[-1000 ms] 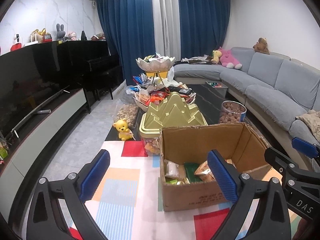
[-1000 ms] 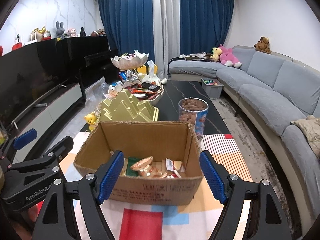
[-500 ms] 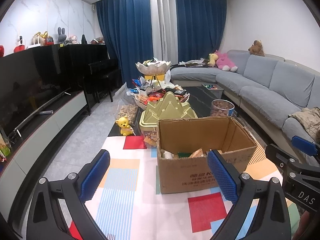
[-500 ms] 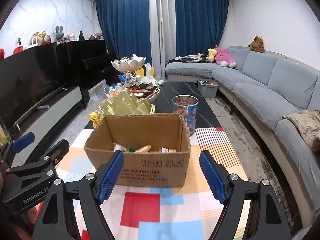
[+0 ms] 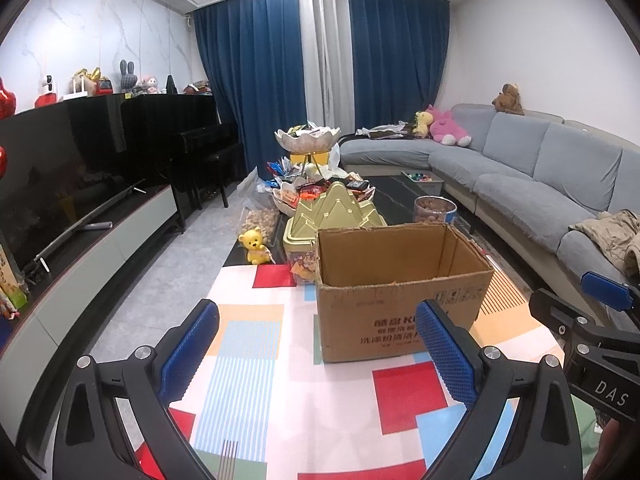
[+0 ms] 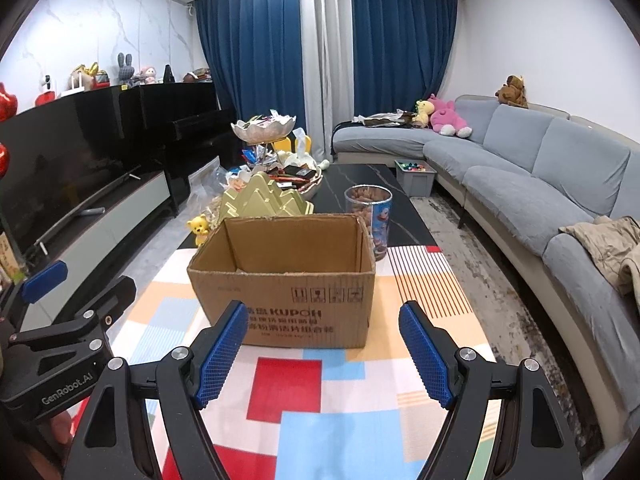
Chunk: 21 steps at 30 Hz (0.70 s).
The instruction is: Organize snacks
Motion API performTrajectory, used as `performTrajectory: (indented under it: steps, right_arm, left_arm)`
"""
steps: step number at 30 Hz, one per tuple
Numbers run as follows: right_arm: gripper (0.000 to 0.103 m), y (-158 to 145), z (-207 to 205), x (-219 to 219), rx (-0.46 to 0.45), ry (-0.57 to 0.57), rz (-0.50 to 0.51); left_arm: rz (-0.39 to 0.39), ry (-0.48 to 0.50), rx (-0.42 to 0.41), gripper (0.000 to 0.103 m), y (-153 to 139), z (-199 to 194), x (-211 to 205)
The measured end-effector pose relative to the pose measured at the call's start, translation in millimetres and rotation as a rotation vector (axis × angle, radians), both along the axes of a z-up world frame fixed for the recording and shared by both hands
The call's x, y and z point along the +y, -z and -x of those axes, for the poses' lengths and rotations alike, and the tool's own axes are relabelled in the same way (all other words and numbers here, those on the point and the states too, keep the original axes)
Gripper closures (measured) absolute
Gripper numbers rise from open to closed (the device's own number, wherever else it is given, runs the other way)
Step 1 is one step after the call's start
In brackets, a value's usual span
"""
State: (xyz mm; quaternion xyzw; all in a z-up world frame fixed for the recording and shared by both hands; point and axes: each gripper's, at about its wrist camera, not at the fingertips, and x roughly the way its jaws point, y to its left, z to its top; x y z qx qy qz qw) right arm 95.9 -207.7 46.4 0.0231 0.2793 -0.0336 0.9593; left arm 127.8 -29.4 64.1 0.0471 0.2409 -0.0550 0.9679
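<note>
An open brown cardboard box (image 5: 400, 292) (image 6: 288, 296) stands on a colourful checked cloth (image 5: 280, 392) (image 6: 288, 392); its contents are hidden behind its front wall. My left gripper (image 5: 318, 348) hangs open and empty, short of the box and to its left. My right gripper (image 6: 322, 350) is open too, nothing between its blue pads, in front of the box. Behind the box sit a gold mountain-lidded snack container (image 5: 336, 216) (image 6: 264, 200), a clear tub of snacks (image 5: 434, 210) (image 6: 370, 220) and a tiered tray of wrapped snacks (image 5: 308, 140) (image 6: 264, 130).
A yellow bear figure (image 5: 254, 246) (image 6: 198, 228) stands at the table's left edge. A grey sofa (image 5: 520, 184) (image 6: 540, 184) runs along the right, a low TV cabinet (image 5: 80, 240) along the left. A small bin of toys (image 6: 414, 172) sits by the sofa.
Both grippers have drawn back from the box, which now looks smaller and farther; the snacks inside it have dropped out of sight. Jaws have not changed.
</note>
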Motion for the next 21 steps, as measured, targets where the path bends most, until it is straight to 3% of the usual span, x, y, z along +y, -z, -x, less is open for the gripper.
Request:
performTrajectory:
  steps: [21]
  right_arm:
    - [0.024,22,68,7,0.005,-0.004,-0.007]
  left_arm:
    - [-0.011,-0.019,-0.021,0.003,21,76,19]
